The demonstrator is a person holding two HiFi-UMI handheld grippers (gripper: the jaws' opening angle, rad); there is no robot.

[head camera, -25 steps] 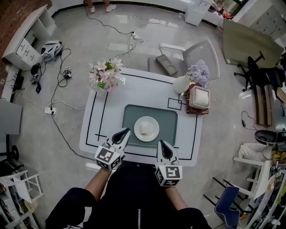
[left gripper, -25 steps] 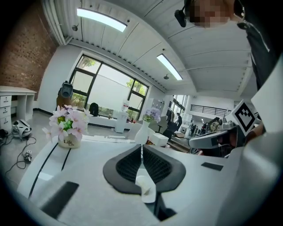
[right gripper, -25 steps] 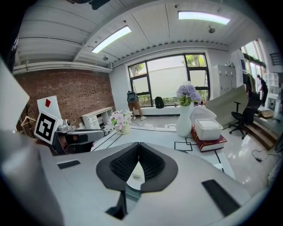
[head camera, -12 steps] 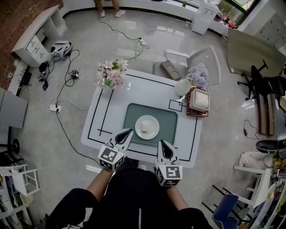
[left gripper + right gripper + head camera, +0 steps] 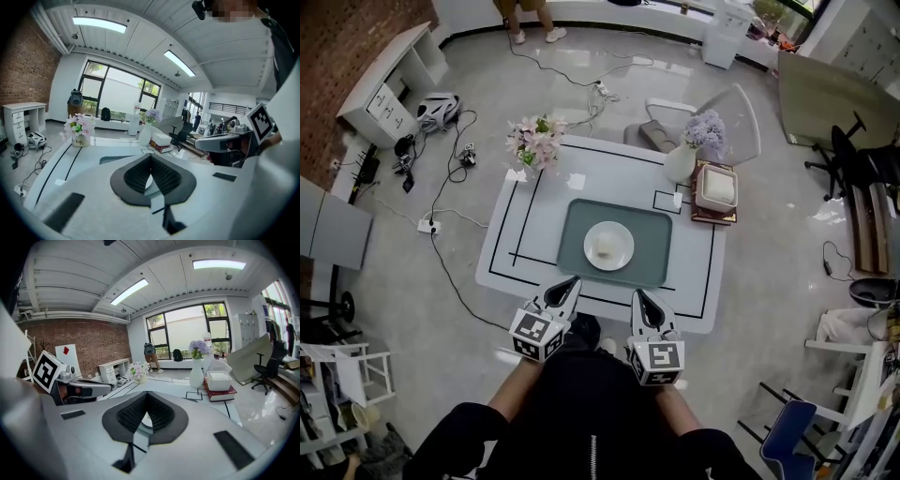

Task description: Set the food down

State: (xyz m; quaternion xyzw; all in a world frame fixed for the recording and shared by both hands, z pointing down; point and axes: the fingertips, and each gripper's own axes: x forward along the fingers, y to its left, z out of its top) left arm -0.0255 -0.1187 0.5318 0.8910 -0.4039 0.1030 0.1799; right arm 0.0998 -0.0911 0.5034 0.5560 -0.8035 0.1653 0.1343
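Grey polished floor, cables trailing across it; a white desk (image 5: 544, 216) with black lines stands mid-room. A grey-green mat (image 5: 652, 253) with rounded corners lies in the desk's middle, and a round white plate (image 5: 624, 259) sits on the mat. The food (image 5: 605, 246) is a small, pale cream, blocky piece, resting at the plate's centre. Pink flowers (image 5: 536, 141) stand at the far left corner. A white vase (image 5: 680, 161) of lilac flowers stands on the far right side, with a white box on a book (image 5: 716, 187) just beside it. The left tool (image 5: 570, 283) and right tool (image 5: 640, 297) hang at the desk's near edge, side by side. Each has its jaws closed with nothing between them, and both are clear of the plate.
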